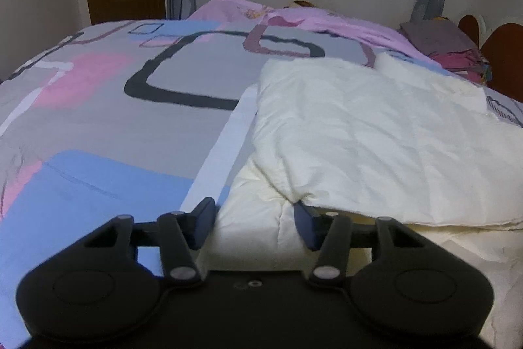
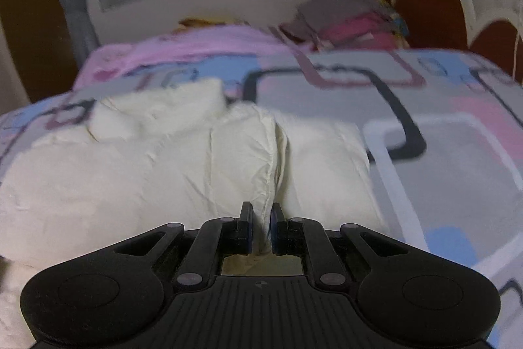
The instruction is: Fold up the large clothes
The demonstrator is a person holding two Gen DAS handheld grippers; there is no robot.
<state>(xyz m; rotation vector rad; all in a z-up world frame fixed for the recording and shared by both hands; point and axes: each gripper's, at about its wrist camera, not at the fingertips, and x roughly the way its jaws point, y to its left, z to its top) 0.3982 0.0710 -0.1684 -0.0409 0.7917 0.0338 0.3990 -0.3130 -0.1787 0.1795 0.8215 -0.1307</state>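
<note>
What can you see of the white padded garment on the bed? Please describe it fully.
The white padded garment is cream, puffy and wrinkled, like a thin quilted fabric. It lies partly folded on the patterned bed cover, one layer over another. The right gripper is shut on a stitched edge. The left gripper straddles the near edge, its pads not yet pressing.

The garment [image 1: 376, 133] lies on the bed [image 1: 98, 126], with folded clothes [image 1: 457, 51] behind it by the headboard [image 1: 503, 54].

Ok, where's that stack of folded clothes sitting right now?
The stack of folded clothes sits at the far right of the bed, against the scalloped headboard, beyond the cream padded garment and beside the pink blanket.
</note>
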